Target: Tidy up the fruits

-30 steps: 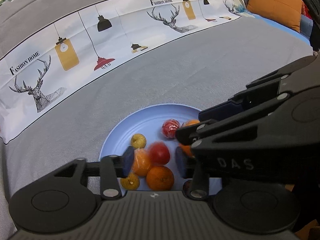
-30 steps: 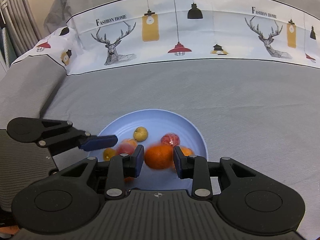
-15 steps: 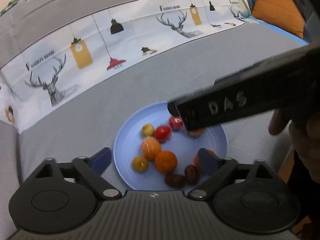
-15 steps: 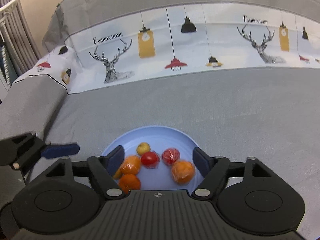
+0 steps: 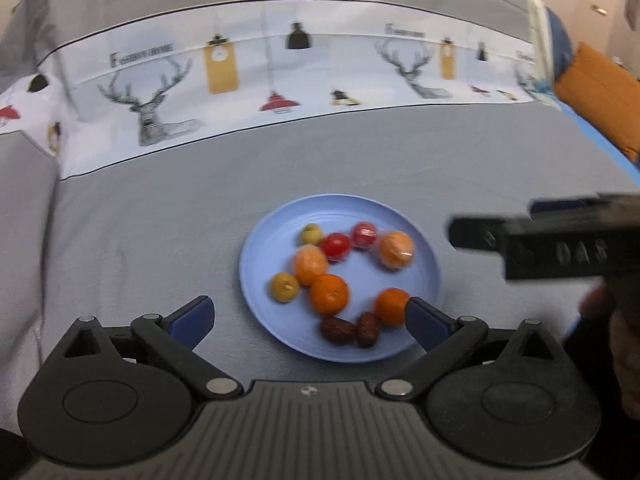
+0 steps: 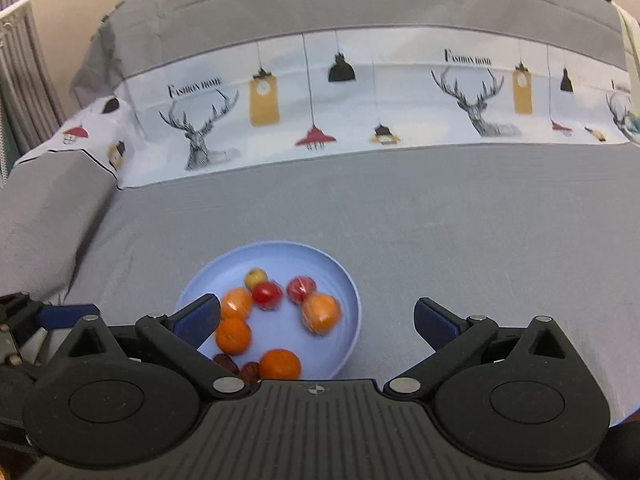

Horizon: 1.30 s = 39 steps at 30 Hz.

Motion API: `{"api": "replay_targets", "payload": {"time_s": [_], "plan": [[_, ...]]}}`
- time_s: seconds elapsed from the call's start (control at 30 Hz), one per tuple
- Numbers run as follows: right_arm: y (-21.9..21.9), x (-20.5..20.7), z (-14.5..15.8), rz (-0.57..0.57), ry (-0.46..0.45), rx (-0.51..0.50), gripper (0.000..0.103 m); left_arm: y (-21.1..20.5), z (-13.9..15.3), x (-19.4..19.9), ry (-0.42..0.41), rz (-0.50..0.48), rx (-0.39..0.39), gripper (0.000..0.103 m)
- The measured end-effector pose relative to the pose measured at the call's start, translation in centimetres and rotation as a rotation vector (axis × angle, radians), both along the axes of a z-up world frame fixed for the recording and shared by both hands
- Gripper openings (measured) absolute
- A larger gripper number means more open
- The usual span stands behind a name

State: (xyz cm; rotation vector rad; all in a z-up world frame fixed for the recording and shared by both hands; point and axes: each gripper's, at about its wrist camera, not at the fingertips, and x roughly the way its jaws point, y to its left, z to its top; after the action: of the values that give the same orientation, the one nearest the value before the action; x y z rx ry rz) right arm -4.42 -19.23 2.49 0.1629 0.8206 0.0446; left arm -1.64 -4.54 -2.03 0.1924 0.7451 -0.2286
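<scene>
Blue plate [image 5: 256, 268] of fruits [image 5: 329, 294] sits mid-bed, grey cover [image 5: 160, 216] free all round; left claw [image 5: 310, 316] and right claw [image 6: 316, 320] both spread wide, empty; both have withdrawn from the fruit since earlier.

Round pale-blue plate [image 5: 256, 256] ahead of the black, blue-padded left gripper [image 5: 310, 320]: orange mandarins [image 5: 329, 294], red tomatoes [image 5: 335, 245], yellow-green fruits [image 5: 284, 287], brown dates [image 5: 338, 330]. Beyond: grey bedcover [image 5: 160, 216], white band printed with deer and lamps [image 5: 248, 80].
</scene>
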Motion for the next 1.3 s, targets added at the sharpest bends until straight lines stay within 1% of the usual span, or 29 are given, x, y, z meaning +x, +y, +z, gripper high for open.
{"api": "replay_targets", "payload": {"time_s": [0.07,0.13,0.3,0.4,0.5,0.63,0.77,1.3], "plan": [[0.3,0.3,-0.7,0.011,0.028,-0.016,0.102,0.3,-0.1,0.7,0.003,0.044,0.001,0.102],[0.5,0.5,-1.1,0.011,0.042,-0.031,0.102,0.3,-0.4,1.4,0.013,0.071,0.032,0.102],[0.8,1.1,-1.7,0.009,0.062,-0.04,0.102,0.9,-1.3,2.9,0.052,0.147,0.074,0.102],[0.9,1.4,-1.9,0.01,0.071,-0.042,0.102,1.9,-1.5,3.5,0.092,0.177,0.039,0.102],[1.3,1.7,-2.4,0.027,0.093,-0.053,0.102,2.3,-1.6,3.8,0.114,0.183,0.027,0.102],[2.1,1.7,-2.5,0.051,0.092,-0.068,0.102,2.1,-1.4,3.7,0.103,0.177,0.016,0.102],[2.2,1.8,-2.4,0.049,0.094,-0.068,0.102,2.1,-1.6,3.8,0.118,0.178,0.012,0.102],[2.1,1.7,-2.4,0.049,0.089,-0.067,0.102,2.1,-1.4,3.8,0.119,0.181,0.006,0.102]]}}
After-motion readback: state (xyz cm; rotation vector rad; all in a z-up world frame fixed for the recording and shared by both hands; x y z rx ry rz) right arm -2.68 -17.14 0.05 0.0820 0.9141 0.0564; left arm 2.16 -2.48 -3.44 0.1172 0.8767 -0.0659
